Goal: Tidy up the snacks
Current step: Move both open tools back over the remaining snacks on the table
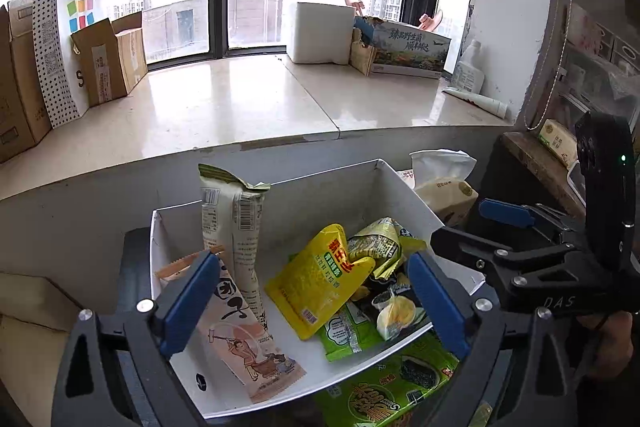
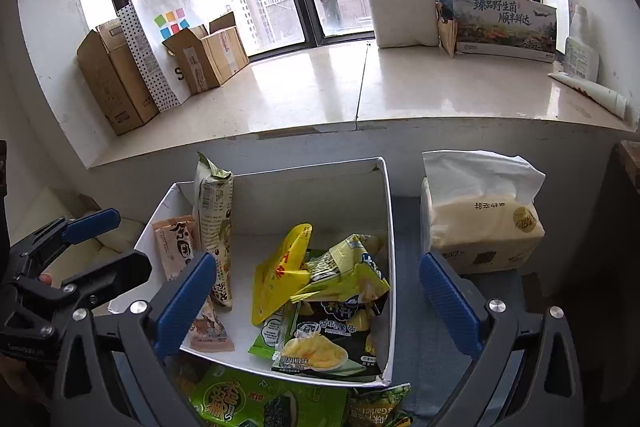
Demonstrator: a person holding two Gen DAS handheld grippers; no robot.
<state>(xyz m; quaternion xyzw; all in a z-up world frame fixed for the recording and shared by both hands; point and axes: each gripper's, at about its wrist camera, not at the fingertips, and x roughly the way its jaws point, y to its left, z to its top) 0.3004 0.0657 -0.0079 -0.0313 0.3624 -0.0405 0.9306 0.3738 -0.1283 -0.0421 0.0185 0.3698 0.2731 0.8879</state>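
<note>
A white open box point(image 1: 304, 195) point(image 2: 304, 195) holds several snack packets. At its left, a tall cream packet point(image 1: 232, 219) point(image 2: 212, 211) stands upright and a pink cartoon packet point(image 1: 248, 339) point(image 2: 174, 243) leans beside it. A yellow packet point(image 1: 320, 279) point(image 2: 280, 275), crumpled pale-green wrappers and a black chips bag point(image 2: 332, 339) pile up at the right. Green seaweed packets point(image 1: 384, 387) point(image 2: 248, 403) lie outside, in front of the box. My left gripper point(image 1: 312, 259) and right gripper point(image 2: 318, 259) both hover open over the box's near side, holding nothing.
A pack of tissues point(image 2: 480, 223) point(image 1: 444, 195) sits right of the box. Behind runs a marble window sill point(image 1: 224, 115) with cardboard boxes, a paper bag, a white foam box and a printed carton. A wooden shelf point(image 1: 536, 155) stands at the far right.
</note>
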